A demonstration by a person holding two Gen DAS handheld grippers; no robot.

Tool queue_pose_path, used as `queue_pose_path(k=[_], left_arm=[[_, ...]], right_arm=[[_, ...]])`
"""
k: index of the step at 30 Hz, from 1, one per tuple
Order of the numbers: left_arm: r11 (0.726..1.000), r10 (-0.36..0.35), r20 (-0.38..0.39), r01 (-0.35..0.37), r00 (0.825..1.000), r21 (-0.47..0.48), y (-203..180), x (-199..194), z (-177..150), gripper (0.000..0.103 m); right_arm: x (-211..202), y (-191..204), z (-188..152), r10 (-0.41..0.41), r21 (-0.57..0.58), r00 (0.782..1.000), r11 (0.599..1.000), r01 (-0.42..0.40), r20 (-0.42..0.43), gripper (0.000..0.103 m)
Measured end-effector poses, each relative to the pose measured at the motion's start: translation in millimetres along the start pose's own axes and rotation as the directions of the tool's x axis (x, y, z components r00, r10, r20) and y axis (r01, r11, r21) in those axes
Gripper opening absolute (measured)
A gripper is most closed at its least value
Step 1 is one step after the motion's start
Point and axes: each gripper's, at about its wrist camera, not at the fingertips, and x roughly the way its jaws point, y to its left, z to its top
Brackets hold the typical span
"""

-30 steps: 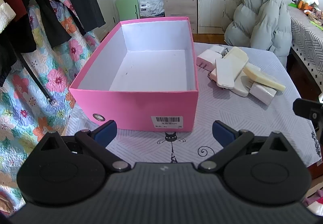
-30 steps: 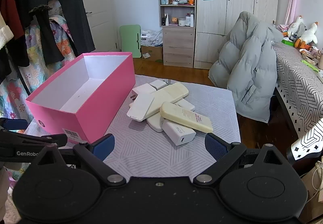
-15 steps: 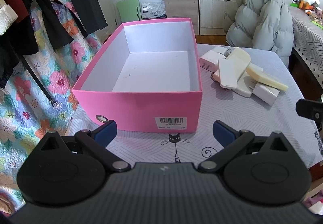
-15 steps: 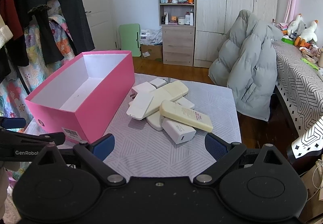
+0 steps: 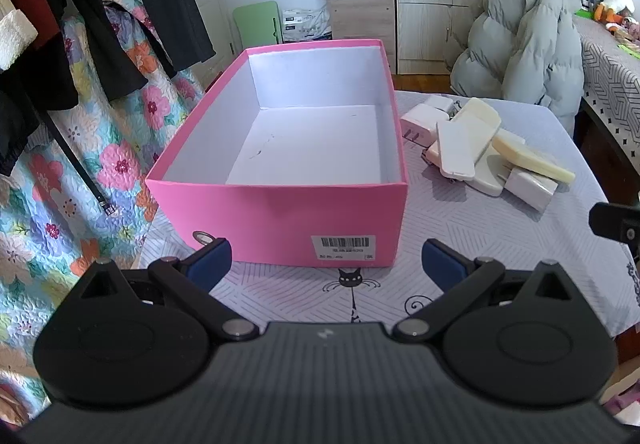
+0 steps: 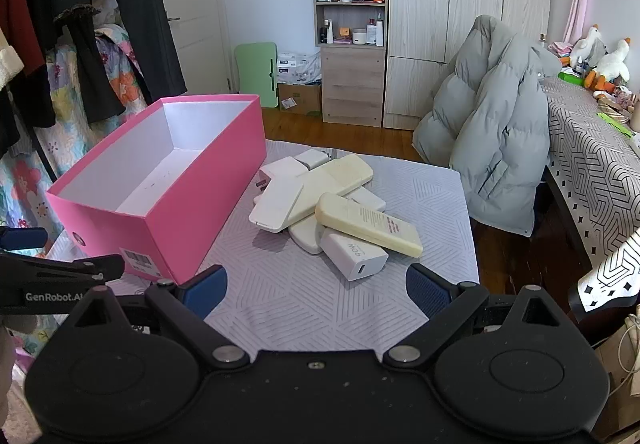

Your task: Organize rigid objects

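Observation:
An empty pink box (image 5: 280, 212) with a white inside stands on the table; it also shows in the right wrist view (image 6: 192, 200). To its right lies a pile of white and cream chargers and remotes (image 5: 480, 152), also in the right wrist view (image 6: 328, 204), with a white charger block (image 6: 354, 254) at the pile's near end. My left gripper (image 5: 325, 262) is open and empty, just in front of the box's near wall. My right gripper (image 6: 316, 290) is open and empty, a little short of the pile.
A grey patterned cloth (image 6: 320, 308) covers the table. A grey puffer jacket (image 6: 492, 140) hangs over a chair behind the table at the right. Hanging clothes and a floral quilt (image 5: 60, 148) are at the left. A bed (image 6: 592, 148) is at the far right.
Both views have pulled back and risen slightly; the box and pile sit a little farther off. Both grippers stay open and empty.

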Motion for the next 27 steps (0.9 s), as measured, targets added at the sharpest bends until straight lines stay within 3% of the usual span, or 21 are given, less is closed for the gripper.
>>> queue_pose_path(k=[27], left_arm=[[1.000, -0.002, -0.005, 0.002, 1.000, -0.004, 3.8, 1.4, -0.4, 0.103]], right_arm=[[0.0, -0.2, -0.9, -0.002, -0.001, 1.000, 1.000, 0.002, -0.002, 0.098]])
